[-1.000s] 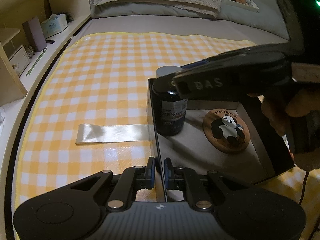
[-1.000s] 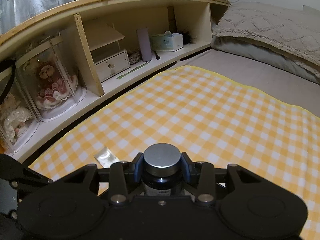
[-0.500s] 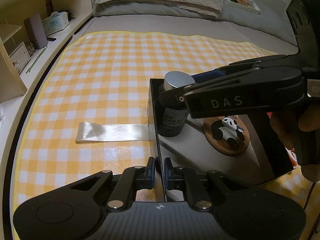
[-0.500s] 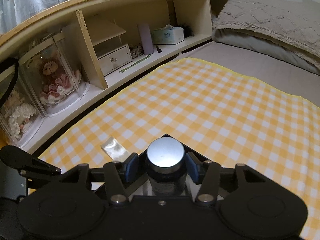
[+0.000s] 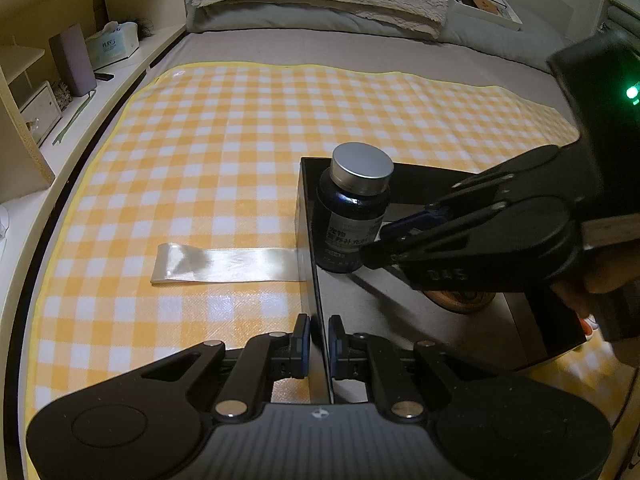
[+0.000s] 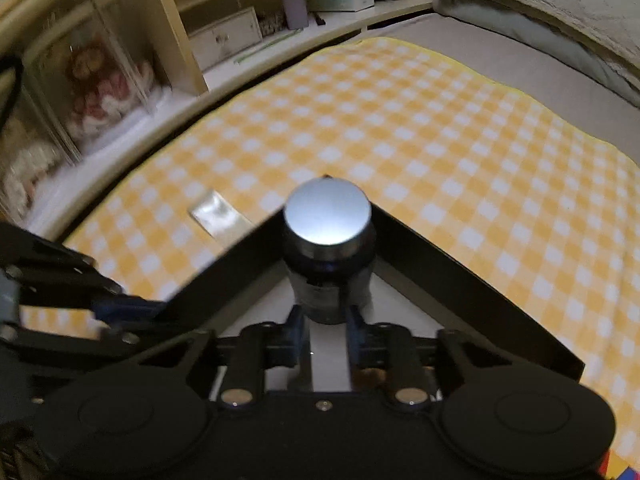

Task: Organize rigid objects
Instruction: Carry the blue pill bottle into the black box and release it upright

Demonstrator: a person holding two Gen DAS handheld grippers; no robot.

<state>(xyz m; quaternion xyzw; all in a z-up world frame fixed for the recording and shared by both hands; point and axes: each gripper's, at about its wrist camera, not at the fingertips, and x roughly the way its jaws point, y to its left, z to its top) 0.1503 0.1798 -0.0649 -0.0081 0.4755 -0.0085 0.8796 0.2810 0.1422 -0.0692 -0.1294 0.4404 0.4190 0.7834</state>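
A: Where is the bottle (image 5: 354, 216)?

B: It stands upright in the far left corner of the black box (image 5: 310, 216), which sits on the checked cloth (image 5: 224, 148). Its silver cap (image 6: 327, 213) rises above the box wall. Its base rests on the pale floor of the box.

A: And the left gripper (image 5: 319, 340)?

B: Its jaws are closed on the near end of the box's left wall; the thin black edge runs up between the two blue pads.

A: Does the right gripper (image 6: 327, 330) hold the bottle?

B: No. Its jaws have just been closing, and they now stand only a narrow way apart, just in front of the bottle's foot. In the right wrist view the bottle sits beyond the tips, with bare box floor showing in the gap between them. The pads press on nothing. That view is blurred, so whether a tip grazes the bottle cannot be told.

A: Anything else in the box?

B: A round wooden coaster (image 5: 460, 300) lies on the floor, mostly hidden under the right gripper in the left wrist view.

A: And outside it?

B: A strip of clear tape (image 5: 224, 264) lies flat on the cloth, reaching the box's left wall.
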